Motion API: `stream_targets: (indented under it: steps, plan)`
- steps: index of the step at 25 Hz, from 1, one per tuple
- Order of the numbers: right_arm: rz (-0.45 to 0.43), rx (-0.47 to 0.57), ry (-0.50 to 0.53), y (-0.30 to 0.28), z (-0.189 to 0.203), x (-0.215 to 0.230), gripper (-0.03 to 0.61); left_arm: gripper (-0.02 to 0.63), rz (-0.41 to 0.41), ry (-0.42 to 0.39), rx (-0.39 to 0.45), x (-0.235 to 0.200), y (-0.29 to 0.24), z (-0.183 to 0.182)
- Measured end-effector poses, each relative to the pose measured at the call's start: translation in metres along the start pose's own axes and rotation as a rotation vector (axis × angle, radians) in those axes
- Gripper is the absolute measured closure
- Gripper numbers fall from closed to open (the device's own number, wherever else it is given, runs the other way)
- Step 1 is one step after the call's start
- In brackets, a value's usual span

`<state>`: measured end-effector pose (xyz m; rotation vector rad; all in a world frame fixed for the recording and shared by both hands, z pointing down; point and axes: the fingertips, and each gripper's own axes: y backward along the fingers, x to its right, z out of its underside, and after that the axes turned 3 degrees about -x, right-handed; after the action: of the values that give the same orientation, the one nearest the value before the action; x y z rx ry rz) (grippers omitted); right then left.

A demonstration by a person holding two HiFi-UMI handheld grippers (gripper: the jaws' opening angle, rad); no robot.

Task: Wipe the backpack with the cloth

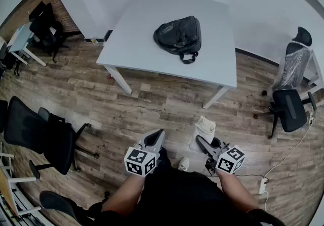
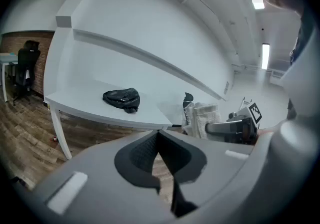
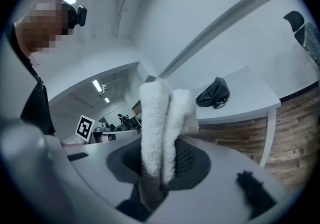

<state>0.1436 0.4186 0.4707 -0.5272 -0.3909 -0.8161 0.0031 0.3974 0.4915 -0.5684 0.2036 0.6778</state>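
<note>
A black backpack (image 1: 177,35) lies on the white table (image 1: 136,43), well ahead of both grippers. It also shows small in the left gripper view as the backpack (image 2: 122,98) and in the right gripper view as the backpack (image 3: 214,92). My right gripper (image 1: 200,140) is shut on a folded white cloth (image 1: 204,132), which stands up between its jaws as the cloth (image 3: 160,123). My left gripper (image 1: 159,134) is held beside it over the floor, jaws together with nothing between them, and from its own view I see the cloth (image 2: 205,118). Both are far short of the table.
Wood floor lies between me and the table. A black office chair (image 1: 43,136) stands at the left, another chair (image 1: 290,109) and a plastic-wrapped chair (image 1: 296,63) at the right. A small desk (image 1: 20,38) sits far left. A power strip (image 1: 262,185) lies on the floor.
</note>
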Motion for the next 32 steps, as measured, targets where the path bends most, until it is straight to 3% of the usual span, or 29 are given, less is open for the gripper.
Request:
stream_targets:
  steps: [17,32]
  plan:
    - [0.003,-0.023,-0.008,-0.101,-0.055,0.042,0.485,0.607,0.011,0.003,0.006,-0.093,-0.054,-0.064]
    - [0.01,0.005,0.062,-0.199,-0.121,0.034,0.485,0.607,0.0,-0.023,0.012,-0.186,-0.048,-0.112]
